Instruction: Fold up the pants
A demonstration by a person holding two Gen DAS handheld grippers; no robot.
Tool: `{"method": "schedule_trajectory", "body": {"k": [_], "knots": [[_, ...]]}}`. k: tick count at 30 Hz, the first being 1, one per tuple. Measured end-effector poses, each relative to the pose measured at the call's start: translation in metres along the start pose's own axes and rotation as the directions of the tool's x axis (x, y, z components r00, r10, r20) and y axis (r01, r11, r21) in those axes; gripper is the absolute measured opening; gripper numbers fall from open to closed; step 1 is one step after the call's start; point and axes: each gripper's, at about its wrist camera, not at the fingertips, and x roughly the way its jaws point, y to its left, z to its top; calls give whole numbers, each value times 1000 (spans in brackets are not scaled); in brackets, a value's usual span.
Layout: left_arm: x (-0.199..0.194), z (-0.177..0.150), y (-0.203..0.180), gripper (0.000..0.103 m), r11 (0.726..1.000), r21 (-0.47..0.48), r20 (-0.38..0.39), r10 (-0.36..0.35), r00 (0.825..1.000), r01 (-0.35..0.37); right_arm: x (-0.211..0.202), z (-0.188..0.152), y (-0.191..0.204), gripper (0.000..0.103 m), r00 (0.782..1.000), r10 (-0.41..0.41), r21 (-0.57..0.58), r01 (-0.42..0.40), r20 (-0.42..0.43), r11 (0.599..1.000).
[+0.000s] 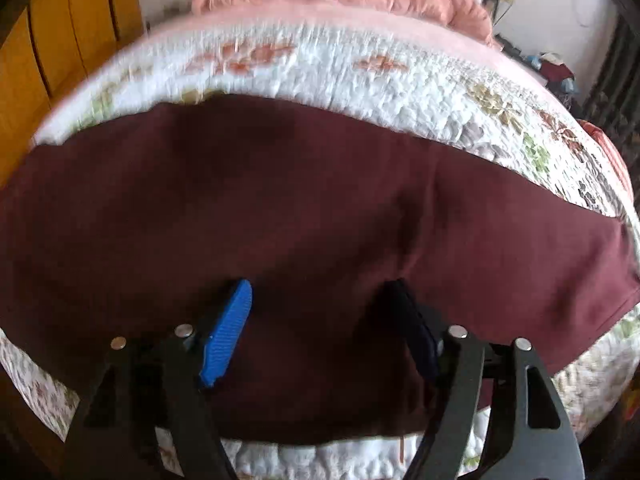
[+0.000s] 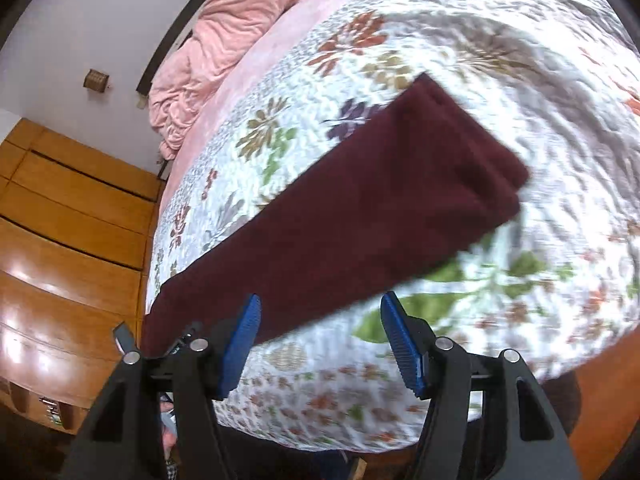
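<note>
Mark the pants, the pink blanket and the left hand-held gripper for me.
pants (image 2: 360, 208): right wrist view, middle of the folded leg.
pink blanket (image 2: 224, 36): right wrist view, crumpled middle.
left hand-held gripper (image 1: 320, 300): left wrist view, midway between its fingertips.

Maroon pants (image 1: 280, 208) on white floral quilt (image 1: 360, 76)

Behind the quilt a pink blanket (image 2: 224, 28); beside it orange-brown wood cabinet (image 2: 68, 240); blue gripper pads (image 2: 240, 344).

The pants (image 1: 280, 208) are seen as matt maroon cloth, laid on a puckered, quilted floral bedspread (image 2: 500, 92). Ribbed blue pads (image 2: 402, 344) are carried on matt black gripper arms, and a glossy sheen is shown by the wooden cabinet (image 2: 68, 264).
</note>
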Motion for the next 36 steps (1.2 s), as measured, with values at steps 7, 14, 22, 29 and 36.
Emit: {"method": "schedule_trajectory", "body": {"k": [7, 14, 22, 29, 36], "knots": [[-30, 12, -31, 70, 993, -28, 25, -116, 993, 116, 13, -1, -31, 63, 1000, 0, 77, 2, -25, 997], [-17, 11, -87, 74, 966, 72, -37, -248, 968, 250, 28, 24, -53, 64, 992, 84, 157, -97, 89, 983], [-2, 9, -86, 75, 974, 58, -58, -214, 975, 218, 42, 49, -52, 17, 972, 181, 201, -209, 146, 957], [-28, 33, -96, 78, 963, 55, 28, -266, 964, 264, -23, 63, -10, 10, 948, 191, 33, -206, 256, 978], [12, 7, -113, 82, 969, 130, -80, -203, 976, 212, -12, 55, -61, 10, 980, -35, 164, 3, 197, 986]]}}
